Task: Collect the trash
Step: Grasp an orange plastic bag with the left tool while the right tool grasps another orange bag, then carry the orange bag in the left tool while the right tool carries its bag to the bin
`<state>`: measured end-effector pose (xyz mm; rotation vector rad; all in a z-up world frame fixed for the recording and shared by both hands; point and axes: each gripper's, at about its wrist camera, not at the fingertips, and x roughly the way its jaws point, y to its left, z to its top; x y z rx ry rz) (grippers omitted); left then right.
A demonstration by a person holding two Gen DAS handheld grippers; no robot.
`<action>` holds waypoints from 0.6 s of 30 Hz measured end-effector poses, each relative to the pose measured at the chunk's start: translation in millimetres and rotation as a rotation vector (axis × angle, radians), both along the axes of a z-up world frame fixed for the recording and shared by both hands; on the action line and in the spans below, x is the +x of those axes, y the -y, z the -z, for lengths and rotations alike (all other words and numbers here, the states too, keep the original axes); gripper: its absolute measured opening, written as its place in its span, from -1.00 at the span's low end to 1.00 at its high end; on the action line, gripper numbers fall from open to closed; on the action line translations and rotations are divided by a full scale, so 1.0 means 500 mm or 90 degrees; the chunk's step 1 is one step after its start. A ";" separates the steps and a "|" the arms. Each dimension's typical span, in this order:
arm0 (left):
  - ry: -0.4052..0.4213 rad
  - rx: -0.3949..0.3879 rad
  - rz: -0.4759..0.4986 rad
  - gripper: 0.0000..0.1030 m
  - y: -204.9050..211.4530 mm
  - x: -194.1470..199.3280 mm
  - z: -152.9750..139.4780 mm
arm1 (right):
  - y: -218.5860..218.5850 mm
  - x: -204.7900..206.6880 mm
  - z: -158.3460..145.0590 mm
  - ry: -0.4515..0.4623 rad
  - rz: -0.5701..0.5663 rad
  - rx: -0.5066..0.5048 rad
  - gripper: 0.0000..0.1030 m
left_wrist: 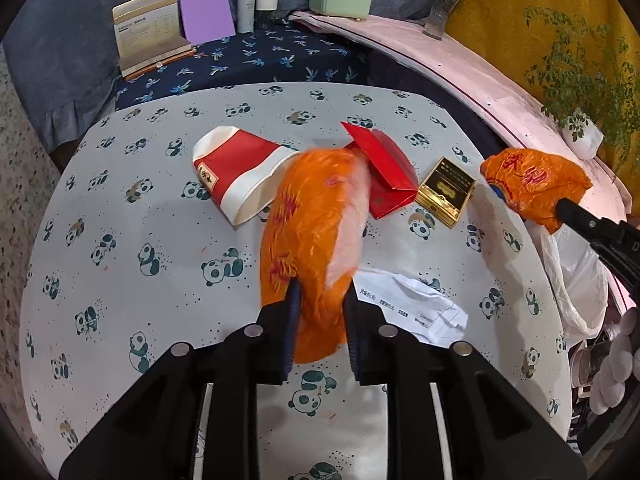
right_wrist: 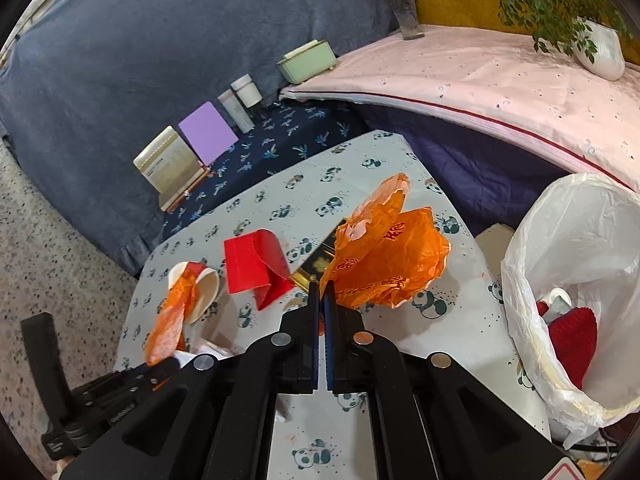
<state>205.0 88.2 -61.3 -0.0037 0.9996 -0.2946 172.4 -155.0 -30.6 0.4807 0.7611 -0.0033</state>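
A: What did each gripper have at that moment?

B: The right gripper (right_wrist: 322,292) was pressed together on a corner of a crumpled orange wrapper (right_wrist: 384,256), lifted clear of the panda cloth (right_wrist: 452,340), just left of the white bin bag (right_wrist: 576,248). The left gripper (left_wrist: 320,300) pinched a second orange wrapper (left_wrist: 316,216), hanging farther left of that bag.

A: How would that film handle?

B: Feather-light, soft and crinkly, I'd judge; it would flop and could slip, so a bunched edge was the place to pinch.

A: And the room to move?

B: The bag's mouth gaped beside the cloth's right edge, with open air between. Left of the bag still lay a red envelope (left_wrist: 384,168), a gold box (left_wrist: 446,190), a red-and-white paper cup (left_wrist: 236,172) and a white receipt (left_wrist: 416,304), all low enough to pass over
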 end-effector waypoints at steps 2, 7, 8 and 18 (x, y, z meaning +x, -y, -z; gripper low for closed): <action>-0.003 -0.001 -0.007 -0.52 -0.005 0.000 0.002 | -0.003 -0.004 -0.006 0.004 -0.003 0.000 -0.95; -0.008 0.012 -0.020 -0.14 -0.012 0.004 0.015 | -0.015 -0.009 -0.016 0.011 -0.014 0.000 -0.95; -0.010 0.013 -0.021 -0.08 -0.015 0.003 0.019 | -0.017 -0.009 -0.017 0.011 -0.015 0.000 -0.95; -0.045 0.020 -0.059 0.34 -0.032 0.044 0.066 | -0.036 -0.007 -0.017 0.012 -0.035 0.005 -0.95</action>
